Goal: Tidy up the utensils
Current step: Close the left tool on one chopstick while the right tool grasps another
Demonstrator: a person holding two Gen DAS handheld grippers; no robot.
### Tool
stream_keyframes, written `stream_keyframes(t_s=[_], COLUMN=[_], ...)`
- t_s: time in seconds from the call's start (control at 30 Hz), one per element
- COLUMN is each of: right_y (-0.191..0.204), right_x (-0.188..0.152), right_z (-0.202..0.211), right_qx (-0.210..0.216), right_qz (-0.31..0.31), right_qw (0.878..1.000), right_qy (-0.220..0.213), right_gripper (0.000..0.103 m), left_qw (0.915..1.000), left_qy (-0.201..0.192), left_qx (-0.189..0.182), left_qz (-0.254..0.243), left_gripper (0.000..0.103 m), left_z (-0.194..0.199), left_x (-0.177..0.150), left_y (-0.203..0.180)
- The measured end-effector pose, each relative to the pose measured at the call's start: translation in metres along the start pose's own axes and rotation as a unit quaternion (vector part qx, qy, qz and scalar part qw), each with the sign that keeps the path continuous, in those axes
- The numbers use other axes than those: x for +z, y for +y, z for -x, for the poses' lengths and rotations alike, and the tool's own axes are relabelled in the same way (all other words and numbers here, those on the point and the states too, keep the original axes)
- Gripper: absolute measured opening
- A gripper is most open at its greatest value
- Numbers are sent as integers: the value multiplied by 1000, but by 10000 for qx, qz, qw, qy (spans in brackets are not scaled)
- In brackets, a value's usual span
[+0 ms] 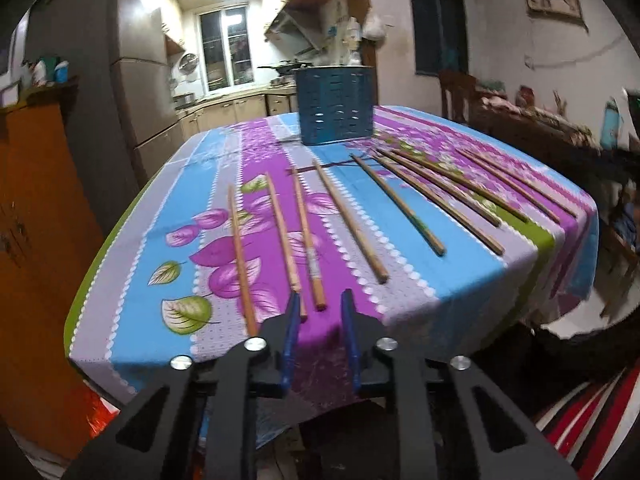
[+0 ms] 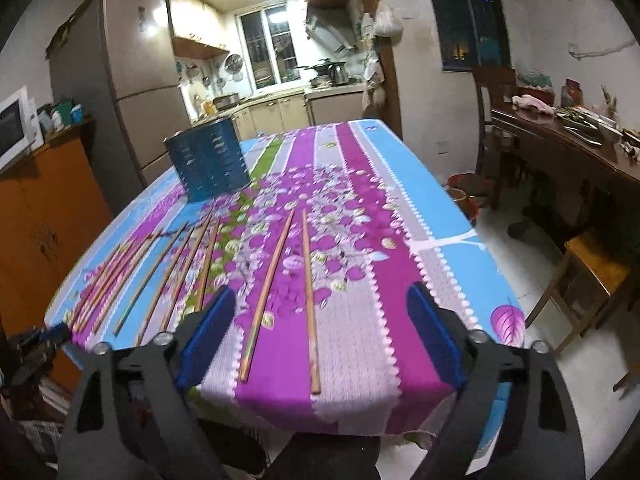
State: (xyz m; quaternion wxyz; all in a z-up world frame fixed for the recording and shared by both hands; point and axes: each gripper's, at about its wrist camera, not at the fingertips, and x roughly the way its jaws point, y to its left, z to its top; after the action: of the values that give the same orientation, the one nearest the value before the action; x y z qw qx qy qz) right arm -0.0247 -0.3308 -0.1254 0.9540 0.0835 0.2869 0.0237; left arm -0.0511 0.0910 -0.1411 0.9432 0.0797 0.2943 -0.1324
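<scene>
Barely begun: chopsticks (image 1: 304, 240) all on bench (image 1: 460, 276), blue holder (image 1: 335, 106) prob. empty. Left hand-held gripper (image 1: 320, 300) nearly closed, holding nothing; right hand-held gripper (image 2: 320, 308) wide, empty.

Ahead of the left claw (image 1: 320, 300) chopsticks (image 1: 306, 236) lie fanned over the tablecloth (image 1: 460, 280), with narrow bare strips between; the blue holder (image 1: 335, 106) blocks the far middle. Right of the right claw (image 2: 320, 296), cloth lies bare
</scene>
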Motion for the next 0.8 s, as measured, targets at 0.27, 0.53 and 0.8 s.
stream_keyframes(t_s=[0.27,0.53,0.8], right_y=[18,37,77], right_x=[-9,-12,-41], right_z=[-8,-2,-2], right_qx=[176,71,445], right_qz=[252,779,1523], right_qw=[9993,9969,9873], right_qy=[195,66,-14], right_gripper=[74,67,16], left_qw=[9999,9997,9994], left_qy=[126,72,-81], left_qx=[39,140,160], left_qz=[83,204,306], left_gripper=[15,15,9], left_z=[-9,-16,-18], left_x=[-5,-4,-6], left_y=[10,13,14])
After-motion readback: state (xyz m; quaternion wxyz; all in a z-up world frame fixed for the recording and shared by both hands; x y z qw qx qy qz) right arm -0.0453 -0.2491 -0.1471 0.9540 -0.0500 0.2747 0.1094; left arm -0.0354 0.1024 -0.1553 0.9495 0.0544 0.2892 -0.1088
